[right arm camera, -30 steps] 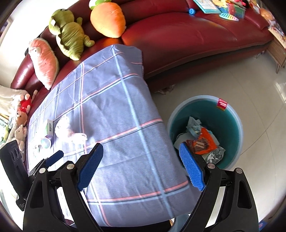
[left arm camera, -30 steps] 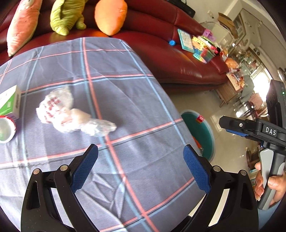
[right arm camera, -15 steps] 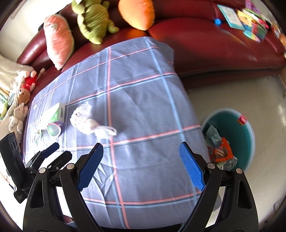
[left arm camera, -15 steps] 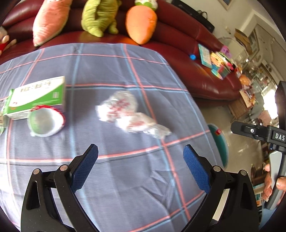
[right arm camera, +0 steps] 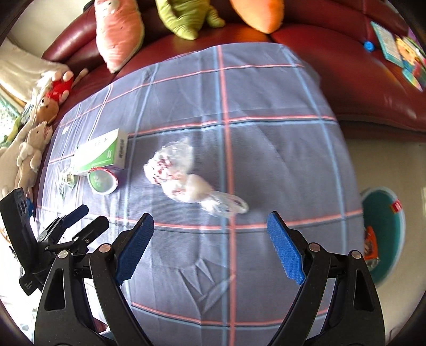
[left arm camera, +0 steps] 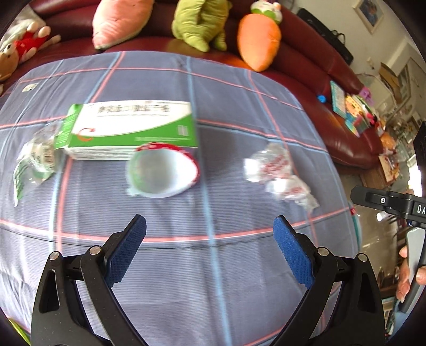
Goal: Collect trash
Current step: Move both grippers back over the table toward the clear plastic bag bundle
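Observation:
A crumpled clear plastic bag (left arm camera: 277, 175) (right arm camera: 186, 178) lies on the checked tablecloth (left arm camera: 213, 266). Left of it lie a round white cup with a red rim (left arm camera: 162, 170) (right arm camera: 102, 181), a green and white carton (left arm camera: 130, 127) (right arm camera: 102, 154) and a small crumpled wrapper (left arm camera: 37, 159) (right arm camera: 68, 178). My left gripper (left arm camera: 210, 252) is open and empty, above the cloth just short of the cup. My right gripper (right arm camera: 210, 250) is open and empty, just short of the plastic bag. A teal trash bin (right arm camera: 383, 234) with trash inside stands on the floor at the right.
A red leather sofa (right arm camera: 332, 53) runs behind the table with pink (left arm camera: 119, 21), green (left arm camera: 197, 24) and orange (left arm camera: 258, 40) plush toys. Books and toys (left arm camera: 354, 111) lie on its right end. More stuffed animals (right arm camera: 34, 127) sit at the left.
Both grippers have swung left, away from the bin and over the table. The cup, carton and wrapper have come into the left view; the bag now sits before the right gripper.

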Tool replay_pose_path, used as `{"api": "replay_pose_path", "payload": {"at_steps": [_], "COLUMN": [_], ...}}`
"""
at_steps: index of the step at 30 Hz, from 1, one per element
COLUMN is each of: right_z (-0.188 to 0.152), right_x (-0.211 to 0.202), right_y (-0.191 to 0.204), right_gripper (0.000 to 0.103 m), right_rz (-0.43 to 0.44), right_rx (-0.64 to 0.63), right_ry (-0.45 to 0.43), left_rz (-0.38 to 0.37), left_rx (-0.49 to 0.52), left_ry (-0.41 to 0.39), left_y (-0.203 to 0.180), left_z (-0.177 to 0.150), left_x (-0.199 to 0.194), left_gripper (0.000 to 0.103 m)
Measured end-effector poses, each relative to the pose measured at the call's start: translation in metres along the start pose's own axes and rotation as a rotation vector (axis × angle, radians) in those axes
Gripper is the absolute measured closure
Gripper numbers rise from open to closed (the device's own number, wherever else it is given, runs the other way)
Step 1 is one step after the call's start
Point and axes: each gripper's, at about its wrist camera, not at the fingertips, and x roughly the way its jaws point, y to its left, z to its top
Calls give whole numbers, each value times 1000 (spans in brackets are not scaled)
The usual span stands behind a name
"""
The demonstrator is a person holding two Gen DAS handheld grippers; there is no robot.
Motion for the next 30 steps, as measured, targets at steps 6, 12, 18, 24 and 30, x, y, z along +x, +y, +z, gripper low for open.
{"api": "replay_pose_path", "payload": {"at_steps": [6, 12, 18, 24, 30], "right_z": [5, 13, 20, 20, 12], "right_x": [15, 41, 71, 90, 96], "right_y": [10, 13, 15, 21, 34], "right_gripper": [20, 20, 20, 20, 54], "right_rz": [8, 8, 23, 34, 60], "right_rx": [-23, -30, -35, -48, -92], "right_ry": [20, 48, 68, 54, 55], "left_rz": [31, 41, 71, 94, 148], "left_rx": [-11, -35, -45, -91, -88], "left_ry": [-24, -47, -59, -73, -83], "left_y": [28, 44, 56, 71, 70], "left_z": [-1, 4, 8, 15, 20], "left_x": [-1, 0, 1, 6, 13], "left_gripper": [7, 7, 7, 7, 7]}}
